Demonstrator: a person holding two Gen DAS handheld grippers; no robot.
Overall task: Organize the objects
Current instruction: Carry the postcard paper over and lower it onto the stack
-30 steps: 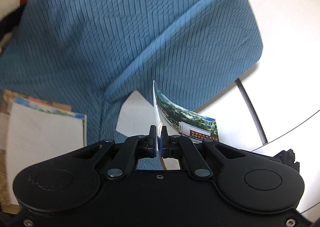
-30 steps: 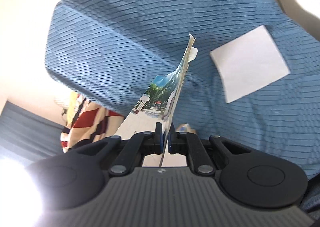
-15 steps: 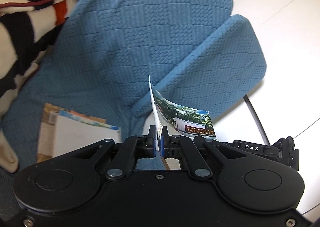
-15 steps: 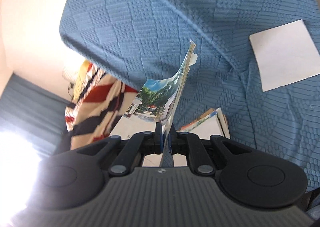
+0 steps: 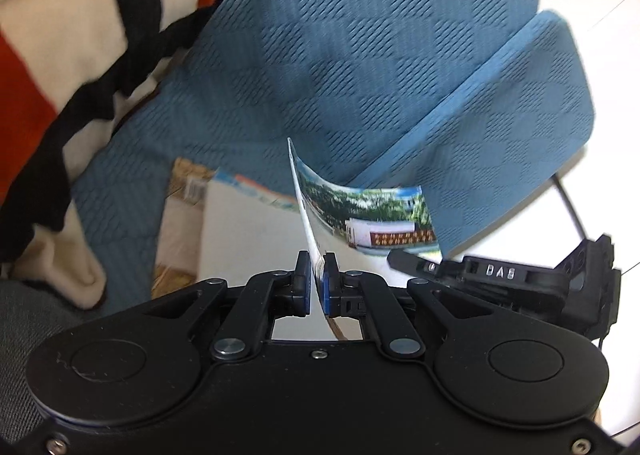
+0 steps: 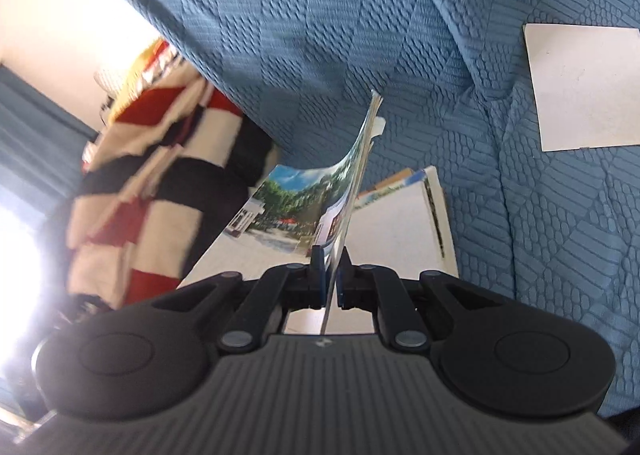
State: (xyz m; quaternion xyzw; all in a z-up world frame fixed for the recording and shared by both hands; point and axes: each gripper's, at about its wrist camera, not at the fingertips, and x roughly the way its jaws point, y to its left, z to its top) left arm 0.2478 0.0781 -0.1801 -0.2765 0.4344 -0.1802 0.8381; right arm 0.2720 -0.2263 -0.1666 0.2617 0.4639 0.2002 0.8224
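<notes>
Striped blanket (image 5: 60, 67) now in view; both hand-held grippers (image 5: 316, 283) (image 6: 330, 271) pinch booklet (image 5: 372, 219) over blue sofa (image 5: 360, 55).

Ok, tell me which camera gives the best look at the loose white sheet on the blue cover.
The right wrist view. The white sheet lies flat on the blue cover at upper right, nearly whole, cut only by the frame edge. The left wrist view shows none of it; there the booklet stack fills that side.

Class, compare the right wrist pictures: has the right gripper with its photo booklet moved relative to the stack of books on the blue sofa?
Yes. The right gripper, shut on the photo booklet, has come toward the stack of books, now directly behind it.
</notes>
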